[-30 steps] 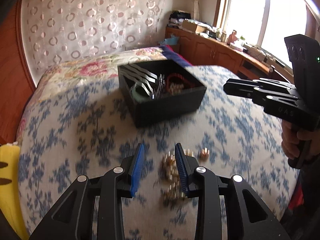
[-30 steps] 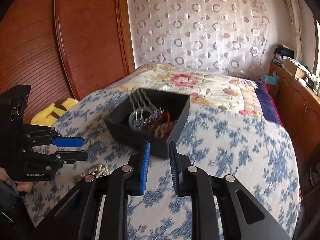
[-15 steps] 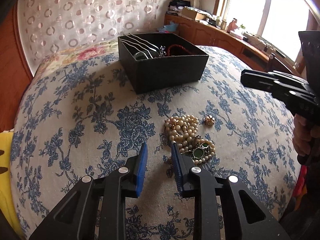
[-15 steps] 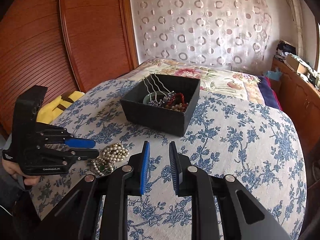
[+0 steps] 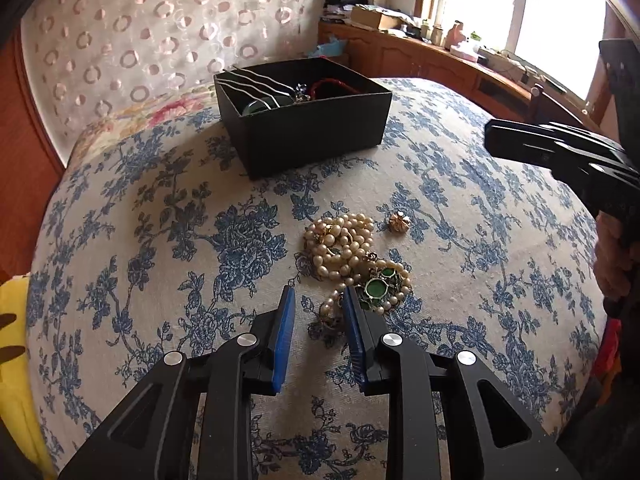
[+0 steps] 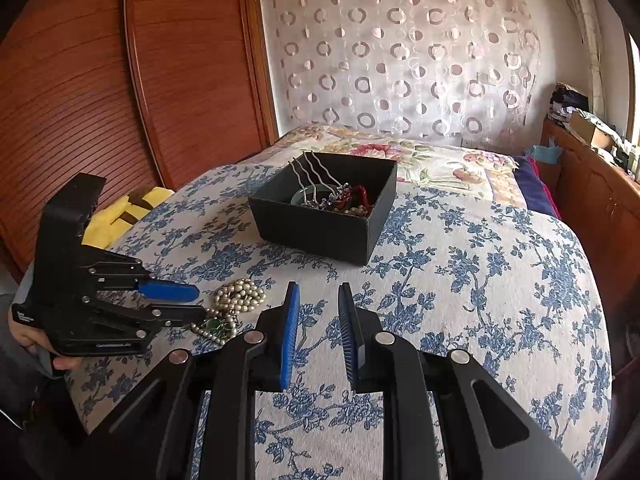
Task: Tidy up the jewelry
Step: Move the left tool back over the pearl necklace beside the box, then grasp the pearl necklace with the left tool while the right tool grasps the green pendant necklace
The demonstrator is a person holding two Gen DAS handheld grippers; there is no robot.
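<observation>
left wrist view: the left gripper [image 5: 318,300] hangs low over a blue-flowered bedspread [image 5: 160,264], its blue-padded jaws a moderate gap apart with nothing between them. just beyond the tips lies a tangled pearl necklace [image 5: 344,248], with a green-stoned piece [image 5: 378,289] at its near right end, touching the right finger's tip. a small gold ornament [image 5: 399,224] sits alone just right of the pearls. farther off stands a black box [image 5: 304,120], holding silver hairpins [image 5: 256,84] propped on its left wall, a green bangle and red beads. the right gripper [image 5: 490,138] hovers at the far right, and this view does not show its gap.

right wrist view: the right gripper [image 6: 318,300] is parted moderately and empty, well clear of the box [image 6: 320,228]. to the left, the left gripper [image 6: 200,302] reaches the pearl necklace [image 6: 240,296].
</observation>
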